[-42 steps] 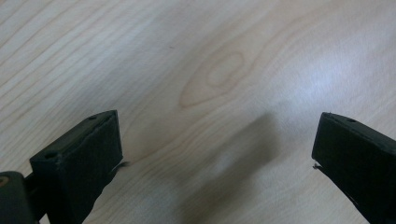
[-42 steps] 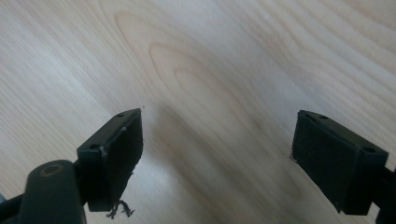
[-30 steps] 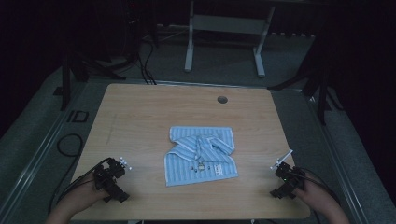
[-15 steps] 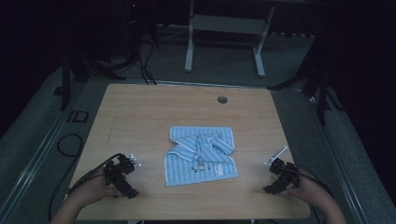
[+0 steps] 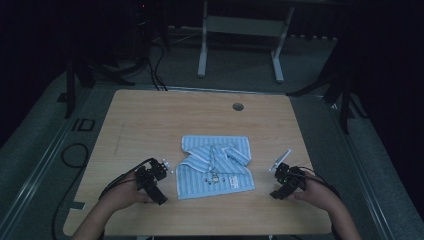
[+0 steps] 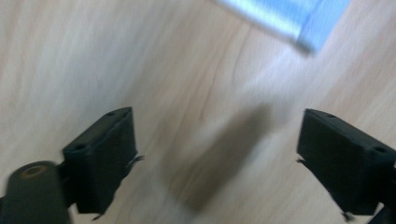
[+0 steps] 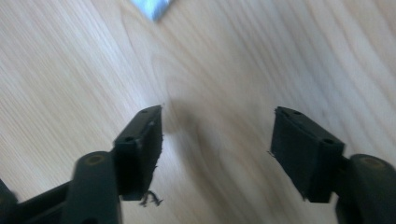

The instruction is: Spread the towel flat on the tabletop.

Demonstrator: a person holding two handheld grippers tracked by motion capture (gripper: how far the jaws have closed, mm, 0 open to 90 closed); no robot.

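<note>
A: both hands have slid in toward the striped shirt since a second ago, which sits flat mid-table

B: yep, left gripper is at its 9 o'clock edge, right gripper at 3 o'clock. Jaws just narrowed a bit but are parted with nothing between them, so my guess is a grab on both side edges comes next

A light-blue shirt with white stripes lies on the pale wood-grain table — both grippers' jaws black.
</note>
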